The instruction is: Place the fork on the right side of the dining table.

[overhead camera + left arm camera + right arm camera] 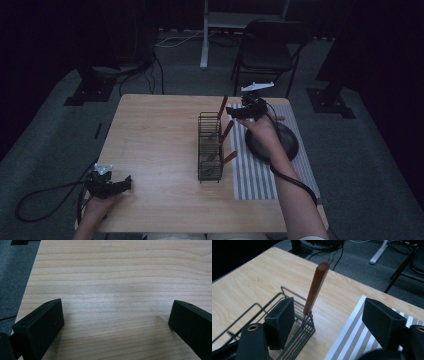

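Presumably mid-sorting: right gripper (239,112), jaws wide apart and empty, hovers at the wire rack's (210,147) twelve-o'clock end, facing a wooden-handled utensil (315,288) standing upright in it. Left gripper (120,185), spread and empty, rests at seven o'clock on the table (155,145). Next move: close on the handle or withdraw.

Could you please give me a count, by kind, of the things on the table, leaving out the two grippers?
Wooden-handled utensils: 3, standing in the rack
Black wire rack: 1
Striped mat: 1
Dark round plate: 1, on the mat
Total: 6
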The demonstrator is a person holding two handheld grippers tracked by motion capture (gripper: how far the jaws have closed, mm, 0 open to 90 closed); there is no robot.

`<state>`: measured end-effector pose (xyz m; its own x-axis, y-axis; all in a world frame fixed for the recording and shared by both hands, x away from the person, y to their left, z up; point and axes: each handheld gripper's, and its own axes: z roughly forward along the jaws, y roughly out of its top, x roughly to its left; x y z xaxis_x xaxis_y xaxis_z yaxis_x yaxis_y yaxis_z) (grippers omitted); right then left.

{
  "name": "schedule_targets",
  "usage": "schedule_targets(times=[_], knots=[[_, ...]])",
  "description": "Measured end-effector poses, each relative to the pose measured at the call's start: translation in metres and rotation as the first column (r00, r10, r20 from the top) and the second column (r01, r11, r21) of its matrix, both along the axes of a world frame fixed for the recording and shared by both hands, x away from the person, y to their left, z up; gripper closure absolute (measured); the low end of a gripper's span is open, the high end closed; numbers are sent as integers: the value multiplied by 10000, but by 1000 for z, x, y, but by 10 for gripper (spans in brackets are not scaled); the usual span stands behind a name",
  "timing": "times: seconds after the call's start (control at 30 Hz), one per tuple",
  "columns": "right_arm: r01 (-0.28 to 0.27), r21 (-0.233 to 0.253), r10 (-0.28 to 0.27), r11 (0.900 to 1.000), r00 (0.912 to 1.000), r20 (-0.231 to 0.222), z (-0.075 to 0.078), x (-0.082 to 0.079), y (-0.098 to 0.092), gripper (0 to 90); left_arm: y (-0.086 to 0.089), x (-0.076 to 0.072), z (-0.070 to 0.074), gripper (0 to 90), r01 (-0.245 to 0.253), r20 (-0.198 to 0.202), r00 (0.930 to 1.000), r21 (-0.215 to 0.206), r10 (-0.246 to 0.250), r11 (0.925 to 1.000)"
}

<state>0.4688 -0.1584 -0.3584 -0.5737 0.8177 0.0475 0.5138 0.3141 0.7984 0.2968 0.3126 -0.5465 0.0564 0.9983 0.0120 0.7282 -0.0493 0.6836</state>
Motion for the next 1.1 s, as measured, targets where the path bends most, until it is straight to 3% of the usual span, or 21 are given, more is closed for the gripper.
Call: schedule_targets(times=[0.53,0.83,0.9,1.03,1.1], knots=[[205,52,-203,9998,9986,-488,2,25,21,334,0,0,0,2,-1,5,10000,-1,1,10000],[357,176,-343,9992,9967,-736,1,37,30,437,0,0,0,2,-3,6,10000,-3,3,10000],[397,381,-362,9985,9955,-875,0,41,31,523,0,0,0,2,-1,-1,10000,-4,1,10000],[283,320,-251,9991,9949,-980,0,43,34,657,0,0,0,2,0,3,10000,-4,0,10000],[213,266,-185,9994,9947,-1011,0,43,35,679,0,0,0,2,-1,2,10000,-3,1,10000]])
